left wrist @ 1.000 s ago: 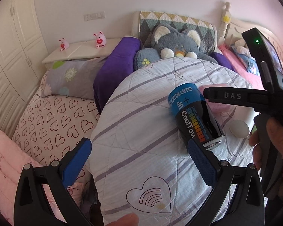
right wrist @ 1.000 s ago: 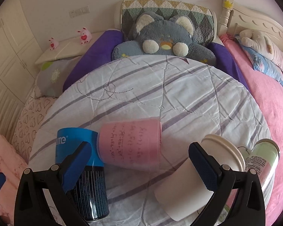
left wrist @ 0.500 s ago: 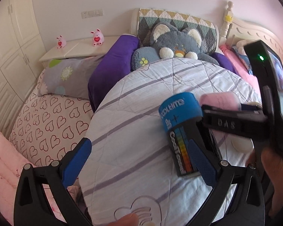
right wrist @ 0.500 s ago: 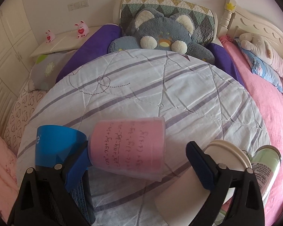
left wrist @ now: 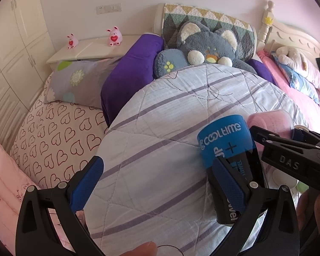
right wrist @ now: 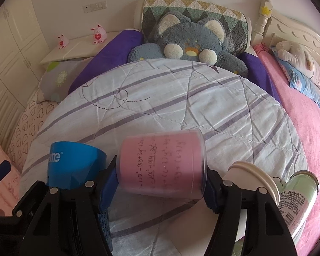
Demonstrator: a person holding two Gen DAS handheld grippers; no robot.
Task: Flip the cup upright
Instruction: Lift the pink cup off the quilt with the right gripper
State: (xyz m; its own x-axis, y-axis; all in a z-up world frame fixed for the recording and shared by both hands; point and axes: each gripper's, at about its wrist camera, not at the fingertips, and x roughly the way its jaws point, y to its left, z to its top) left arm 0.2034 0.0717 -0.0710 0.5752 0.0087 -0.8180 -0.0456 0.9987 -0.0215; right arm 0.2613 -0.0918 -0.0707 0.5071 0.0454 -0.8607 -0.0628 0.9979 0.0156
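A: Right gripper (right wrist: 162, 183) clamps the pink cup (right wrist: 162, 168) by its two ends — the cup lies sideways, low over the striped quilt (right wrist: 181, 98), probably so a wrist turn can stand it up.

B: Left gripper (left wrist: 155, 183)?

A: Spread wide, holding nothing — one finger sits in front of the blue-banded can (left wrist: 230, 149), contact unclear.

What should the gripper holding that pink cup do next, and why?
Probably lift a little and turn the wrist to stand it up. The right gripper has its fingers closed against both ends of the pink cup, which lies on its side over the striped quilt. The blue can and white cup sit close beside it, so rising first seems safer.
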